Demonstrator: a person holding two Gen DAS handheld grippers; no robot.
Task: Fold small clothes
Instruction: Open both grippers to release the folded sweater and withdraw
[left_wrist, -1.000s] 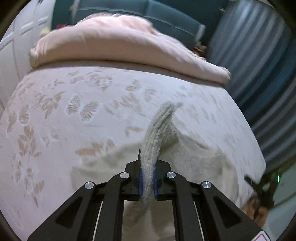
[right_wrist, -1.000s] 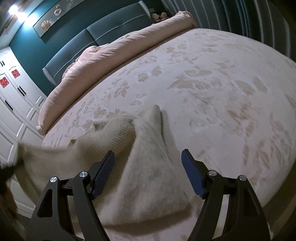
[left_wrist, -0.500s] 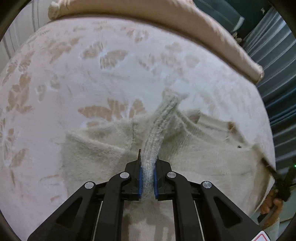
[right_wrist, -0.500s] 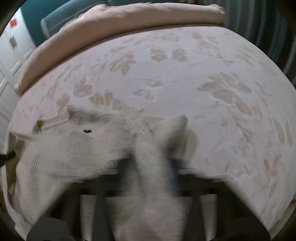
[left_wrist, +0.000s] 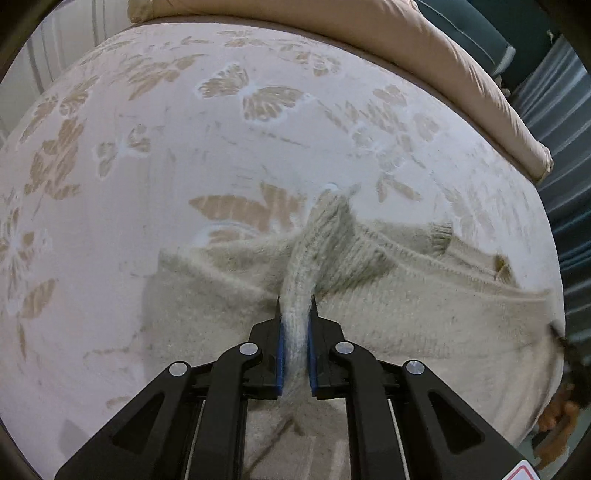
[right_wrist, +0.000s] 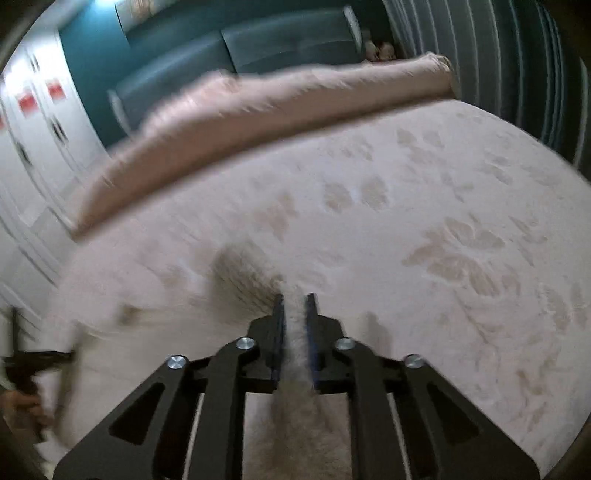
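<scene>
A cream knit sweater (left_wrist: 424, 302) lies spread on the bed. My left gripper (left_wrist: 295, 306) is shut on a ribbed strip of it (left_wrist: 325, 221) that rises from the pads and falls onto the garment. In the right wrist view, which is blurred, my right gripper (right_wrist: 294, 306) pinches another fold of the sweater (right_wrist: 295, 424). Its jaws are opening slightly, and the knit is still pressed between the pads. The knit bunches just left of those fingertips. Each gripper shows at the edge of the other's view, with a hand (left_wrist: 557, 417) on the right one.
The bed (left_wrist: 184, 147) has a pale cover with a tan butterfly pattern. A rolled pink duvet (right_wrist: 277, 99) lies along its far side before a teal headboard (right_wrist: 229, 55). White wardrobe doors (right_wrist: 33, 122) stand on the left, striped curtains (right_wrist: 517, 74) on the right.
My right gripper went from open over the sweater to pinching a fold. My left gripper came down closer to the bed, still holding its ribbed strip, and more sweater now lies flat.
</scene>
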